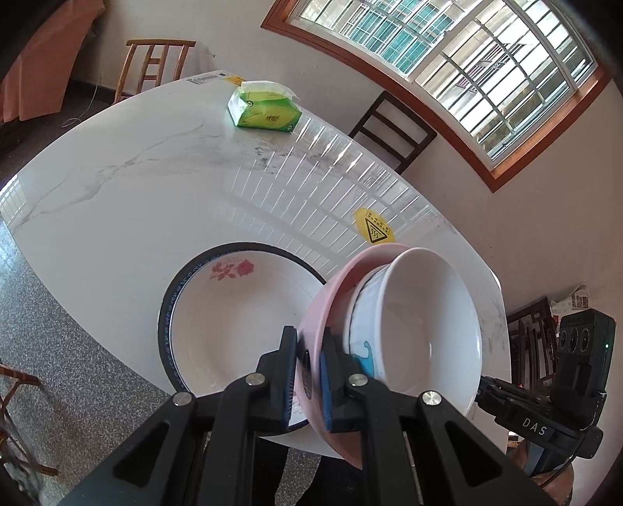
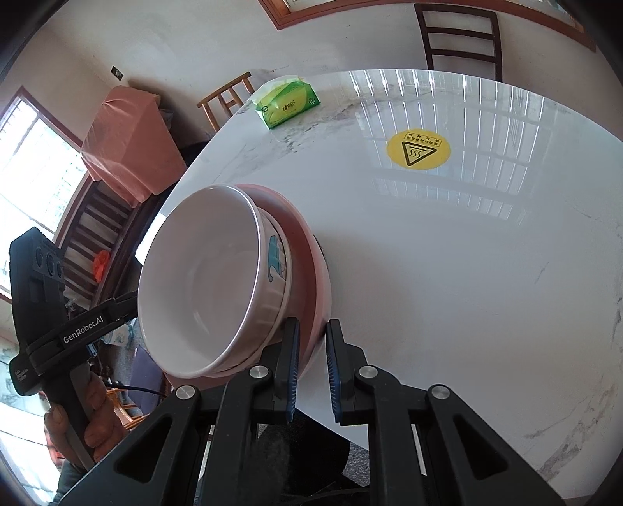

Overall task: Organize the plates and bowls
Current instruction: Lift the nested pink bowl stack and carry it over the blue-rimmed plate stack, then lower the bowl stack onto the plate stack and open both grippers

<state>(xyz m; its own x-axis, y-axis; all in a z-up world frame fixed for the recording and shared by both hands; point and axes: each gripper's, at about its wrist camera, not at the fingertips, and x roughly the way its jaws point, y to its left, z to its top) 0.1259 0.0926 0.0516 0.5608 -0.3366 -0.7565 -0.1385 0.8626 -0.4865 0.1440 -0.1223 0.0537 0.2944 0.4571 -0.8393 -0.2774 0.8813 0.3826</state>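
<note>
A white bowl [image 1: 428, 323] with a blue pattern sits nested in a pink bowl [image 1: 331, 288]; both are tilted and held in the air. My left gripper [image 1: 309, 373] is shut on the pink bowl's rim. My right gripper [image 2: 311, 362] is shut on the opposite side of the pink bowl's rim [image 2: 315, 272], with the white bowl [image 2: 202, 280] to its left. A white plate [image 1: 233, 311] with a dark blue rim and red flower lies on the marble table [image 1: 117, 194], just left of and below the bowls.
A green tissue pack [image 1: 268, 107] lies at the table's far end. A yellow warning sticker [image 2: 418, 150] marks the tabletop. Wooden chairs [image 1: 155, 62] stand around the table, a dark one [image 2: 461, 33] by the window wall.
</note>
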